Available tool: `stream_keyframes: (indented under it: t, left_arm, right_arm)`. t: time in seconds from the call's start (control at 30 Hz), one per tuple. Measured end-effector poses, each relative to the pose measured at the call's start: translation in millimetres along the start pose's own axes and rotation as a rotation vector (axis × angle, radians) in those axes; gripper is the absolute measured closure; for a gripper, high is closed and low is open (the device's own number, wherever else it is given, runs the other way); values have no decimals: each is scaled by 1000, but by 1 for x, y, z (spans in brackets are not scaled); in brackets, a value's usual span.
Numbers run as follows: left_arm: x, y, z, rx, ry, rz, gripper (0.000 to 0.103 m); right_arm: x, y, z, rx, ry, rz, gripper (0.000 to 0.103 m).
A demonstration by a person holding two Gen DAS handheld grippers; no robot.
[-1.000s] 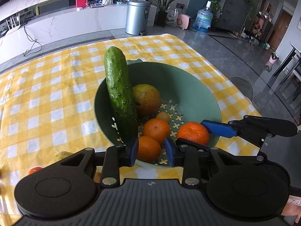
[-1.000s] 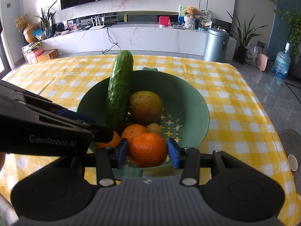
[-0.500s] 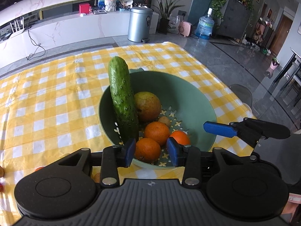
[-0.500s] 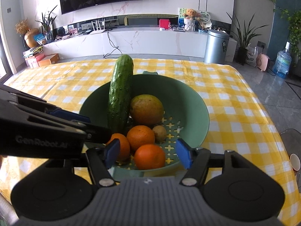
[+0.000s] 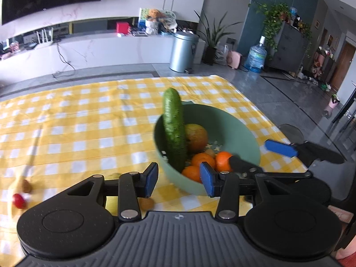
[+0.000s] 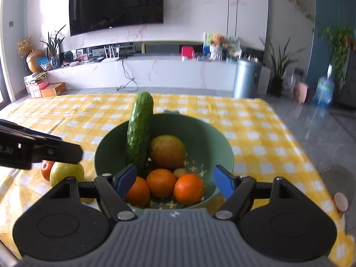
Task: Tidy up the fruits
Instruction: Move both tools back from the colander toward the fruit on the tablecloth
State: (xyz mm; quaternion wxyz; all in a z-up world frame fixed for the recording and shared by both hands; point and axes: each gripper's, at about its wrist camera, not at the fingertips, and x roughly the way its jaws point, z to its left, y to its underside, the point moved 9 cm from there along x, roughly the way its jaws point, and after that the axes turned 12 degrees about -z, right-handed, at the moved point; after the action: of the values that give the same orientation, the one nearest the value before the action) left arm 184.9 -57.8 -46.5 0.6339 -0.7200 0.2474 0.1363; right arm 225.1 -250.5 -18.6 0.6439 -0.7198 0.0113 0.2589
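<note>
Both grippers have drawn back from the smooth round green perforated bowl (image 6: 222, 146); the left gripper (image 5: 179, 179) and right gripper (image 6: 174, 179) are opening, empty. Inside it, a bumpy dark-green cucumber (image 6: 140, 131) leans beside three dimpled round oranges (image 6: 161, 182). Only the right view shows a yellow-green pear (image 6: 66, 172) left of the bowl; only the left shows a glossy red cherry tomato (image 5: 19, 201).

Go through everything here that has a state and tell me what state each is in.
Left gripper: jaws opening, nothing between.
Right gripper: jaws opening, holding nothing.
Bowl: upright, holding fruit.
Cucumber: propped upright against the bowl's rim.
Oranges: three, loose in bowl.
Pear: on table beside bowl.
</note>
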Motion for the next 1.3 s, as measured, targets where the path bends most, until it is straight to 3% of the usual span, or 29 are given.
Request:
stream_keyframes:
  t: [0.13, 0.3, 0.5, 0.9, 1.17, 1.3]
  left_arm:
    - [-14, 2, 12, 17, -27, -26, 51]
    - [-29, 7, 31, 15, -42, -43, 51]
    - [-44, 11, 55, -14, -70, -62, 51]
    - [-67, 24, 109, -81, -106, -105, 50]
    - [-70, 33, 152, -211, -140, -120, 47]
    - [-64, 41, 166, -246, -155, -108, 47]
  right_arm:
    - [-15, -8, 3, -9, 23, -71, 28]
    - [-33, -15, 3, 77, 61, -132, 23]
    - [-48, -14, 27, 143, 41, -168, 23]
    - [-45, 2, 120, 83, -108, -105, 23]
    - [-30, 17, 146, 13, -124, -45, 26]
    - [-19, 25, 152, 3, -130, -9, 33]
